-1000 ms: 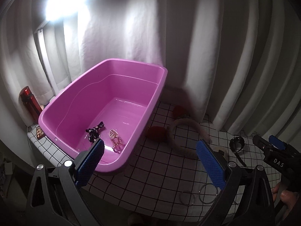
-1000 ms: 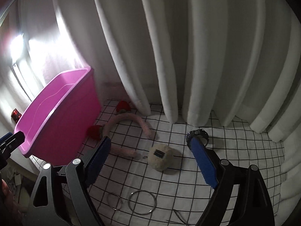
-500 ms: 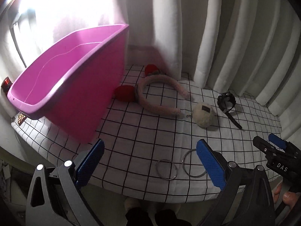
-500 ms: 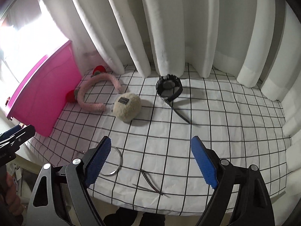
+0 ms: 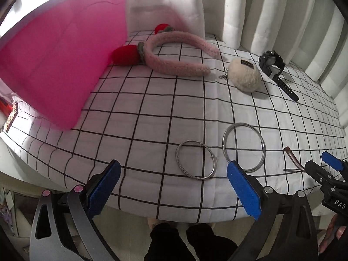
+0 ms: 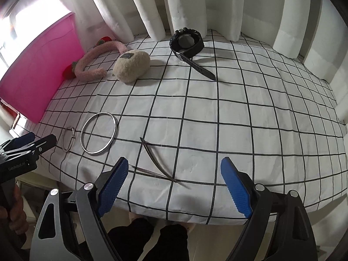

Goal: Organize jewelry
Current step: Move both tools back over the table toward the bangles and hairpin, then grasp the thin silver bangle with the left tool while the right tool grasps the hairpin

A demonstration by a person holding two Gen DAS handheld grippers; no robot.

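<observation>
A pink bin (image 5: 54,61) stands at the left of the checked cloth; its inside is hidden. On the cloth lie a thin silver bangle (image 5: 195,162), a larger silver ring (image 5: 243,146), a thin brown hair clip (image 6: 156,161), a black watch (image 6: 188,43), a cream pompom keychain (image 6: 131,65) and a pink fuzzy headband (image 5: 178,54) with red ends. My left gripper (image 5: 174,187) is open and empty, low at the table's front edge before the bangle. My right gripper (image 6: 174,187) is open and empty, just before the hair clip.
White curtains (image 6: 195,4) hang behind the table. The cloth's front edge (image 5: 174,208) drops off just ahead of both grippers. A person's dark legs (image 6: 148,239) stand below. A red item (image 5: 4,105) lies left of the bin.
Both grippers have dropped lower and moved closer to the front edge. The left view has swung from the bin's inside to the bangles. Both grippers stayed open.
</observation>
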